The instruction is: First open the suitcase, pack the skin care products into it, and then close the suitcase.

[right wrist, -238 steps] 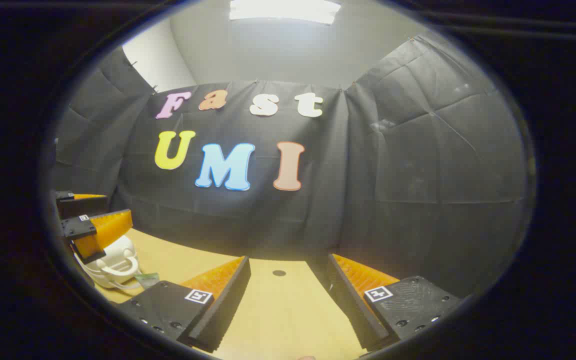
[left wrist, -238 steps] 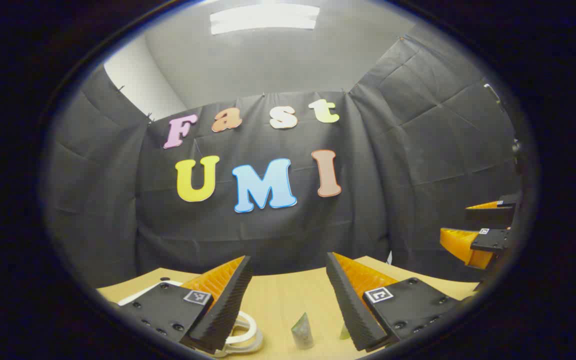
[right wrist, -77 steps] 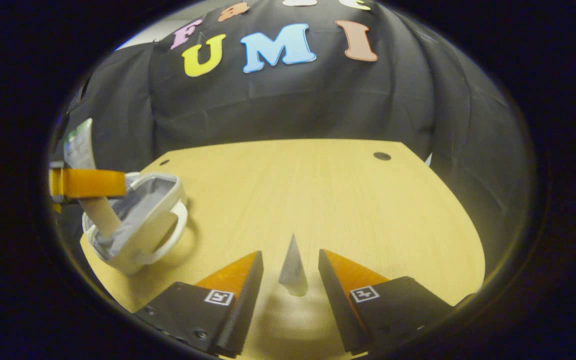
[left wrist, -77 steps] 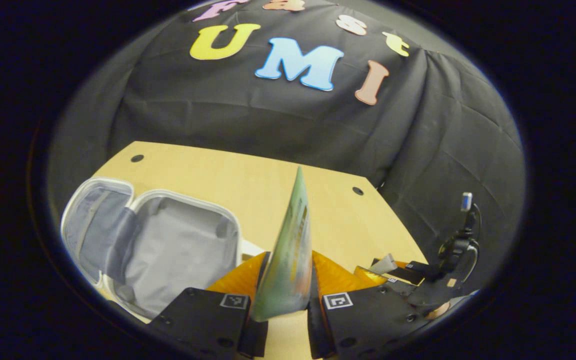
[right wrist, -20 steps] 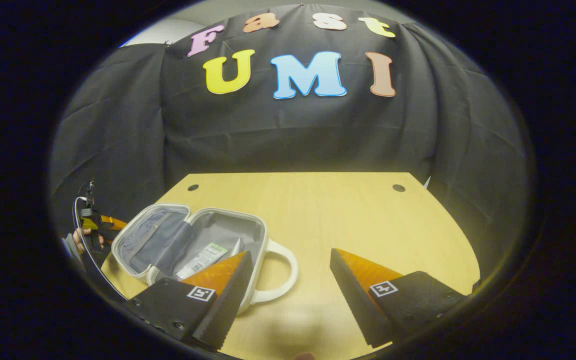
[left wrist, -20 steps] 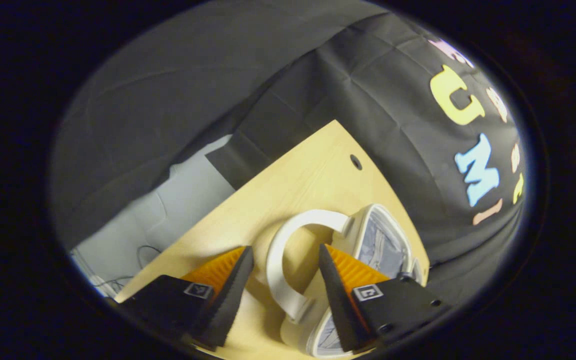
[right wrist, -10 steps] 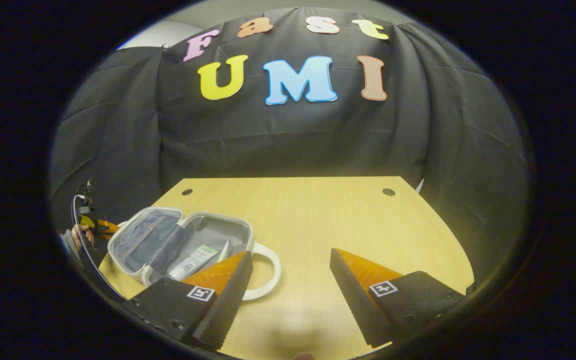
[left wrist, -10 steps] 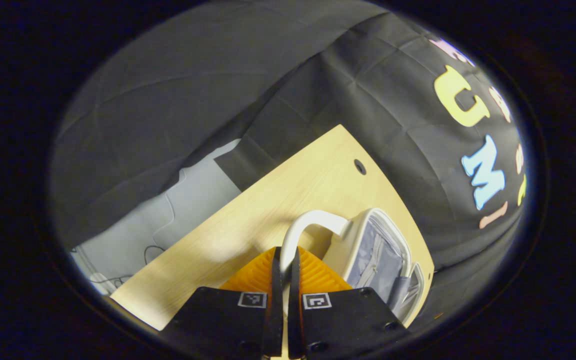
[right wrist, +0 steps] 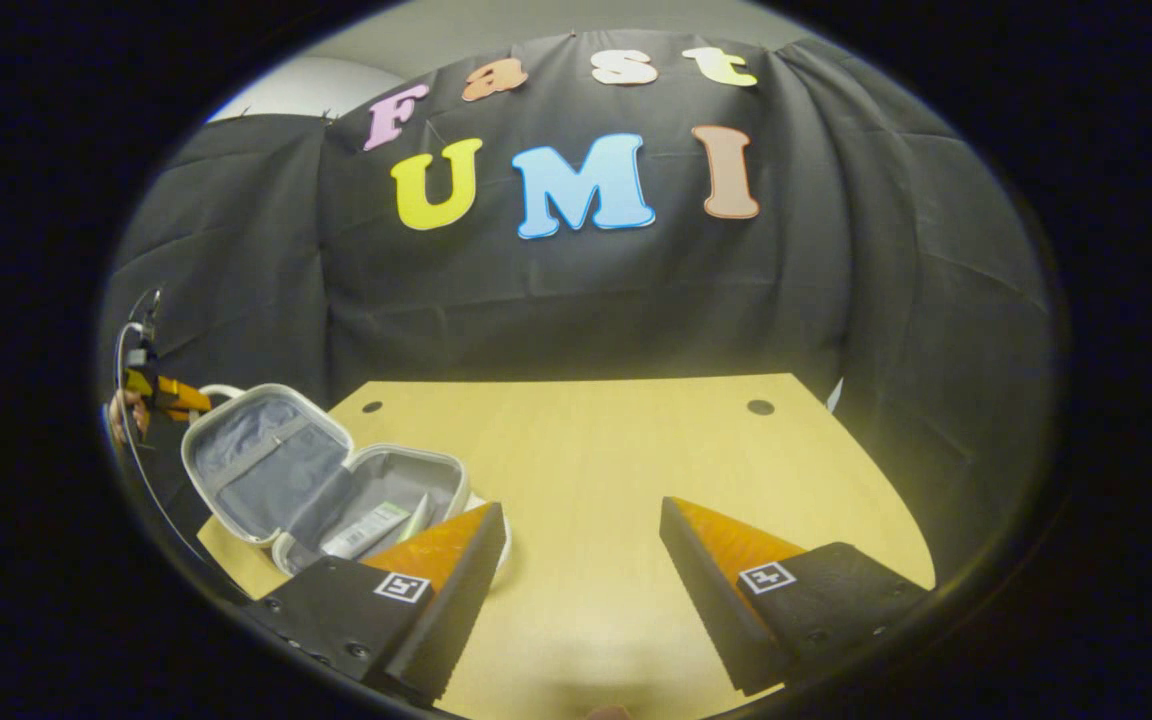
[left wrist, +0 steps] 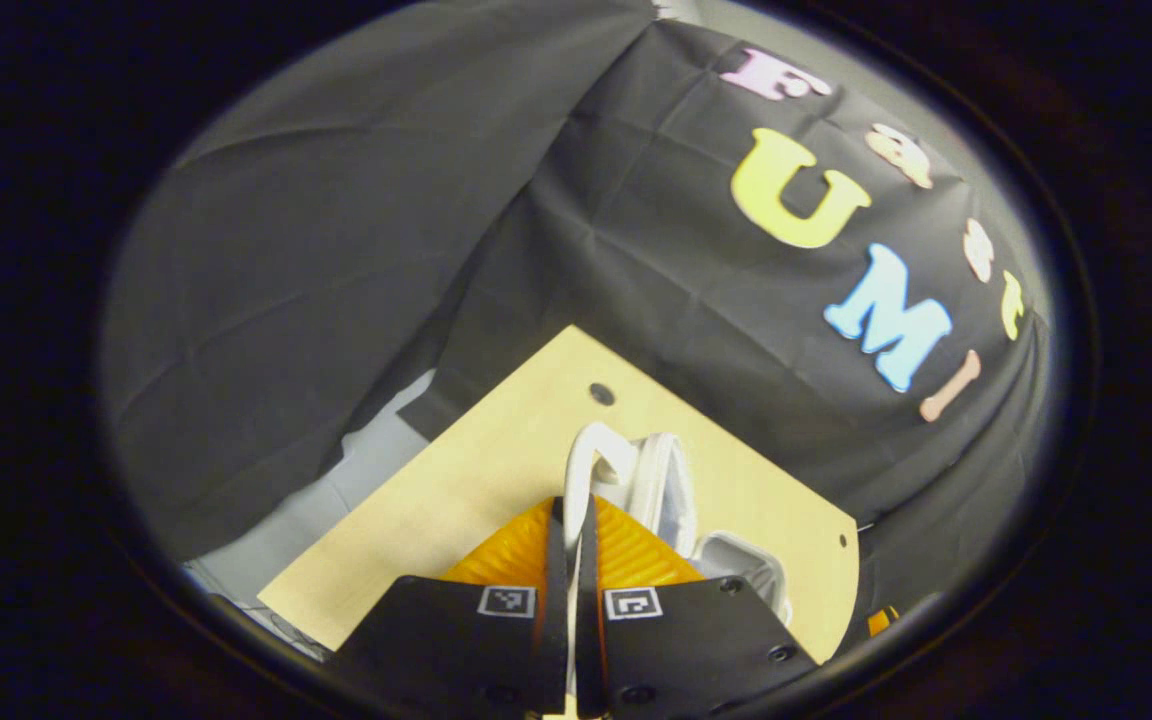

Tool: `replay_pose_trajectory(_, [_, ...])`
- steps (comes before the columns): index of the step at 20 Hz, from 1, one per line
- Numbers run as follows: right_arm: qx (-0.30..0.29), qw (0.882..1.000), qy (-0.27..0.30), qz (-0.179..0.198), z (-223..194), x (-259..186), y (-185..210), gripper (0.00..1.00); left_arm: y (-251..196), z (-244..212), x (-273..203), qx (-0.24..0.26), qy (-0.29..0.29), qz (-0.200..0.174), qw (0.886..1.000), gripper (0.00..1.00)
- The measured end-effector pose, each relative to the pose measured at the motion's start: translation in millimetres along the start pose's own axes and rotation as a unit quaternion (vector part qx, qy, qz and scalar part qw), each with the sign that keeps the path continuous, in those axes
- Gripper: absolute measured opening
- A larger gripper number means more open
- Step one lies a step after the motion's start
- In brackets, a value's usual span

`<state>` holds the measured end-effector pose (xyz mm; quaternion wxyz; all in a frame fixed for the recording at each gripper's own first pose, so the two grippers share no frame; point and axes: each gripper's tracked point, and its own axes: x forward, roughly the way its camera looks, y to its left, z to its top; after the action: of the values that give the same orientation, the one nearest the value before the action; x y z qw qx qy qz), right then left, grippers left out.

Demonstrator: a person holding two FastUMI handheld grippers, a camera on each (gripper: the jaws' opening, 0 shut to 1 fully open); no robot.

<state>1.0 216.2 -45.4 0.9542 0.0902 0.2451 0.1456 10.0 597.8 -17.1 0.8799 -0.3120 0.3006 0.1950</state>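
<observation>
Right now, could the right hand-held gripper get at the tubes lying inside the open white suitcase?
Probably yes. The right hand-held gripper is open beside the white suitcase, whose lid is tilted up but not yet over the tubes, so the way in from above looks free.

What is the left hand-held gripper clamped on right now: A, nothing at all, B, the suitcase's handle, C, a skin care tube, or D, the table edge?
B: in the left gripper view the left hand-held gripper has both fingers pressed on the white handle of the suitcase, whose lid stands partly raised.
</observation>
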Motion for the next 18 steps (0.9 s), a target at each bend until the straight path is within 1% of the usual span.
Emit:
replay_pose_trajectory(2, [0.004, 1.0, -0.008, 0.003, 1, -5, -16, 0.96, -74, -2, -22, 0.048, -0.017, -0.023, 0.998, 0.11])
replay_pose_trajectory(3, [0.005, 1.0, -0.011, 0.006, 2, -8, -23, 0.96, -90, 8, -25, 0.077, -0.025, -0.033, 0.996, 0.11])
replay_pose_trajectory(4, [0.002, 1.0, -0.013, 0.009, 0, -10, -30, 0.96, -122, -1, -27, 0.1, -0.035, -0.045, 0.993, 0.11])
replay_pose_trajectory(5, [-0.005, 1.0, -0.016, 0.01, -1, -13, -38, 0.96, -152, -12, -28, 0.12, -0.032, -0.057, 0.991, 0.11])
replay_pose_trajectory(6, [-0.016, 1.0, -0.019, 0.01, -2, -15, -45, 0.96, -181, -30, -29, 0.136, -0.03, -0.072, 0.988, 0.11])
replay_pose_trajectory(7, [-0.025, 0.999, -0.022, 0.011, -2, -18, -52, 0.96, -224, -70, -31, 0.148, -0.024, -0.086, 0.985, 0.11])
replay_pose_trajectory(9, [-0.027, 0.999, -0.023, 0.022, -3, -23, -60, 0.96, -273, -115, -33, 0.17, -0.01, -0.115, 0.979, 0.11])
replay_pose_trajectory(10, [-0.024, 0.999, -0.022, 0.028, -5, -23, -65, 0.95, -294, -138, -27, 0.181, -0.004, -0.126, 0.975, 0.11])
replay_pose_trajectory(12, [-0.021, 0.999, -0.019, 0.037, -9, -29, -77, 0.95, -324, -185, -11, 0.198, 0.01, -0.137, 0.971, 0.11])
replay_pose_trajectory(13, [-0.021, 0.999, -0.017, 0.041, -10, -32, -84, 0.95, -313, -188, -6, 0.203, 0.019, -0.138, 0.969, 0.11])
replay_pose_trajectory(16, [-0.012, 0.999, -0.017, 0.05, -14, -37, -97, 0.95, -333, -255, 22, 0.222, 0.05, -0.134, 0.965, 0.11])
replay_pose_trajectory(18, [-0.008, 0.999, -0.016, 0.043, -19, -39, -111, 0.95, -337, -292, 39, 0.247, 0.071, -0.128, 0.958, 0.11])
